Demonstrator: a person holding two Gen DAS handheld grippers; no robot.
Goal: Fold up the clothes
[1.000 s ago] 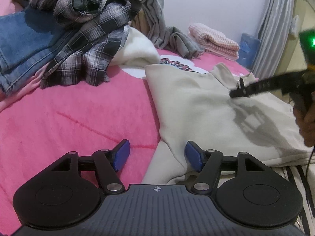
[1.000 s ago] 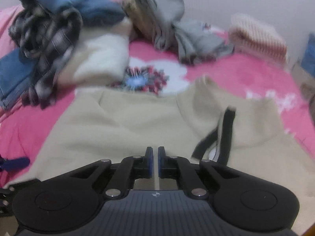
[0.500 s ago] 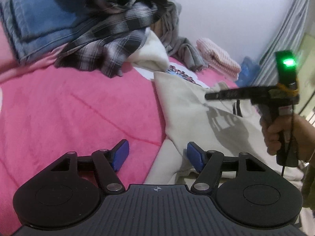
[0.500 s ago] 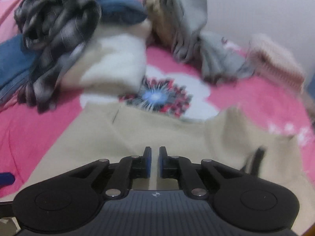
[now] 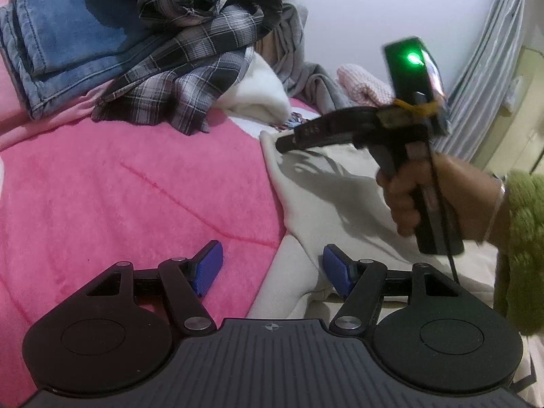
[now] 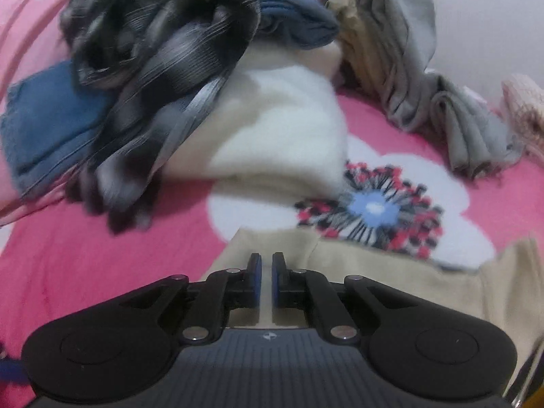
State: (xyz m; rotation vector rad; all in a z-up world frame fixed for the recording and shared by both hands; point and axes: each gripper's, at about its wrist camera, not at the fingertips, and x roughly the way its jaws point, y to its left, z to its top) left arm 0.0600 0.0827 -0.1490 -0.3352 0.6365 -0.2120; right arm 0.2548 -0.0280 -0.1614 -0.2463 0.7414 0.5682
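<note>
A cream sweatshirt [image 5: 340, 204] lies spread on the pink blanket [image 5: 119, 187]; its far edge [image 6: 374, 272] shows in the right wrist view. My left gripper [image 5: 272, 268] is open and low over the garment's near left edge, one blue pad [image 5: 207, 267] over blanket and the other over cloth. My right gripper [image 6: 266, 278] is shut with only a thin slit between its pads and nothing in it. It hovers over the sweatshirt's far left corner. In the left wrist view the right gripper [image 5: 285, 142] is held by a hand [image 5: 425, 197] and casts a shadow on the cloth.
A heap of clothes fills the far side of the bed: a plaid shirt [image 5: 190, 68], jeans [image 5: 68, 40], a white fleece [image 5: 258, 98], a grey garment [image 6: 425, 78]. A folded pink cloth [image 5: 360, 85] lies by the wall. A grey curtain [image 5: 482, 68] hangs at the right.
The right gripper, still shut, has swept left and forward across the sweatshirt to its far left corner. The left gripper stays open and has shifted only slightly.
</note>
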